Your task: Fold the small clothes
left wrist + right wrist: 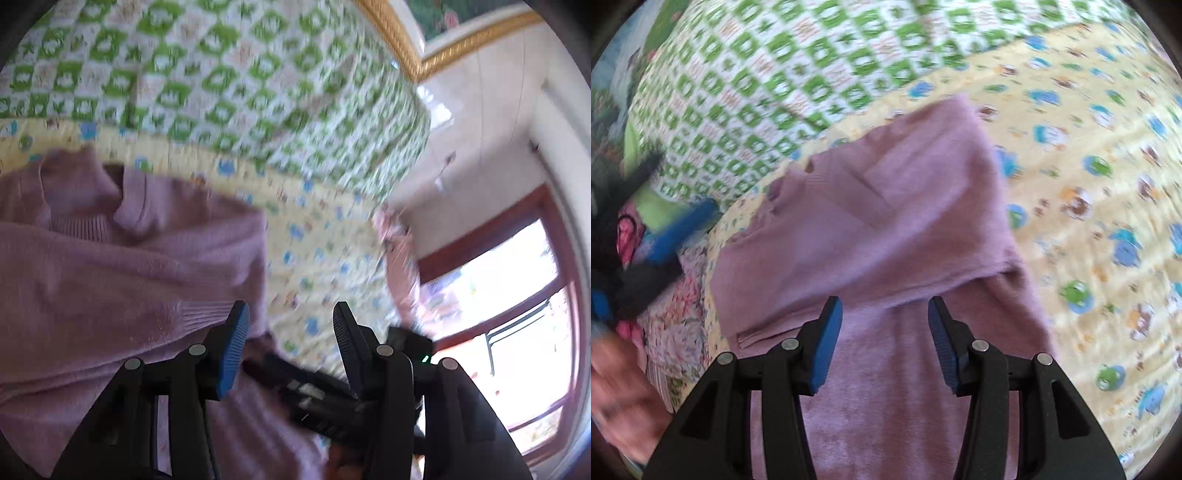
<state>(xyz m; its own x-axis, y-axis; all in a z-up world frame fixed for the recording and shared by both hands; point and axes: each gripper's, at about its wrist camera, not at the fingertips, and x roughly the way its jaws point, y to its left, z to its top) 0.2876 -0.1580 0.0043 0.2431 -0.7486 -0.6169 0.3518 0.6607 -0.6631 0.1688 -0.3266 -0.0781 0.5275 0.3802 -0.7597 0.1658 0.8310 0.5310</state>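
So the purple sweater [886, 221] is flat on the bed [1089, 166], long axis running straight away from my right gripper [885, 314] hovering over its hem, left gripper [290, 321] off its side edge, both jaws spread wide and empty.

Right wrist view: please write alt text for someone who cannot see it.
A mauve knitted sweater, partly folded with a sleeve laid across its body, lies on a yellow cartoon-print sheet. The open right gripper hovers above it, holding nothing. A green-and-white patterned quilt lies beyond; the left gripper is blurred at the left edge.
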